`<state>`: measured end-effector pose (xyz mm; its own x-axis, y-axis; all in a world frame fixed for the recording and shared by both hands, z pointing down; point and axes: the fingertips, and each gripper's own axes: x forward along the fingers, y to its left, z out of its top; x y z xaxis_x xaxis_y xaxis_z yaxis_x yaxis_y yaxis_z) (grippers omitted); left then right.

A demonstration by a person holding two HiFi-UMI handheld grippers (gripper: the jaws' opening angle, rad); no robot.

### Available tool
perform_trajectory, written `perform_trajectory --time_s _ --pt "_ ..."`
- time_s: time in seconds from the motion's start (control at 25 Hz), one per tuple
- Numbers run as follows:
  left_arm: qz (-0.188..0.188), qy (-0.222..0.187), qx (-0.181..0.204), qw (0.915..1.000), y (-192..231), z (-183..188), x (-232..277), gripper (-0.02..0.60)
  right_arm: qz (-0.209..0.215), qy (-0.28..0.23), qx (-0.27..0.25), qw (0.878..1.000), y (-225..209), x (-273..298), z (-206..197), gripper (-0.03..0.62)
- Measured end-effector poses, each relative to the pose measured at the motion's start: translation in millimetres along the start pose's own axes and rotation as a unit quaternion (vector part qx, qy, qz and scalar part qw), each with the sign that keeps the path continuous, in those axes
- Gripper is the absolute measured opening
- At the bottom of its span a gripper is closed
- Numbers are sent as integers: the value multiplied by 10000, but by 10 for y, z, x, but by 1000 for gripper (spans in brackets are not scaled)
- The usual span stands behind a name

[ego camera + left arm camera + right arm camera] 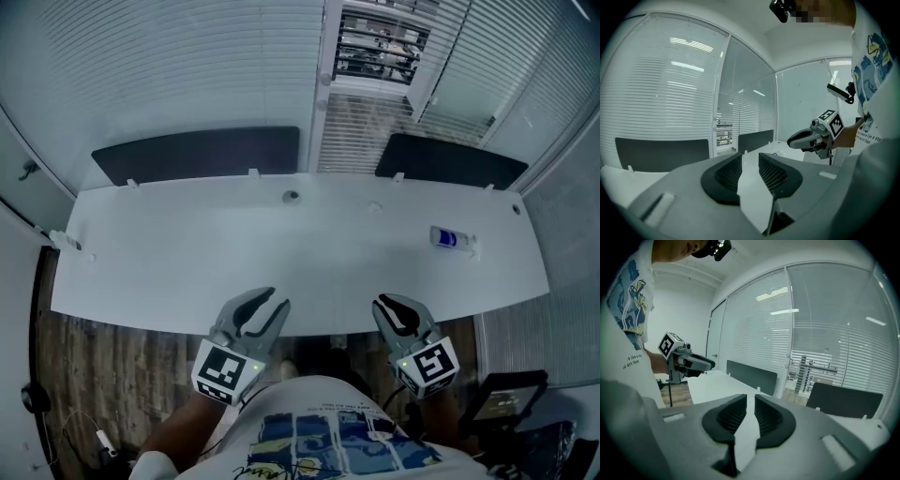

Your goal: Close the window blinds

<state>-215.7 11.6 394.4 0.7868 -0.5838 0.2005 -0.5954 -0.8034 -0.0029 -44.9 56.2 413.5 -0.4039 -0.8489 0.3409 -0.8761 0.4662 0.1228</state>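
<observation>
White slatted window blinds hang behind the white desk. In a narrow middle section shelves outside show through. My left gripper hovers over the desk's near edge, jaws open, with nothing between them. My right gripper is beside it at the same edge, its jaws a narrow gap apart and empty. In the left gripper view the blinds are far beyond my left gripper, and the right gripper shows at the right. The right gripper view looks past my right gripper to the blinds.
Two dark panels stand along the desk's back edge. A small blue-labelled item lies at the desk's right, and a cable hole sits mid-back. A stand with a screen is on the floor at the right.
</observation>
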Motion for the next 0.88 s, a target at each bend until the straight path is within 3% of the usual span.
perform_trajectory --time_s 0.88 --pt "-21 71 35 10000 -14 -56 16 118 -57 174 -127 9998 24 -9 -35 43"
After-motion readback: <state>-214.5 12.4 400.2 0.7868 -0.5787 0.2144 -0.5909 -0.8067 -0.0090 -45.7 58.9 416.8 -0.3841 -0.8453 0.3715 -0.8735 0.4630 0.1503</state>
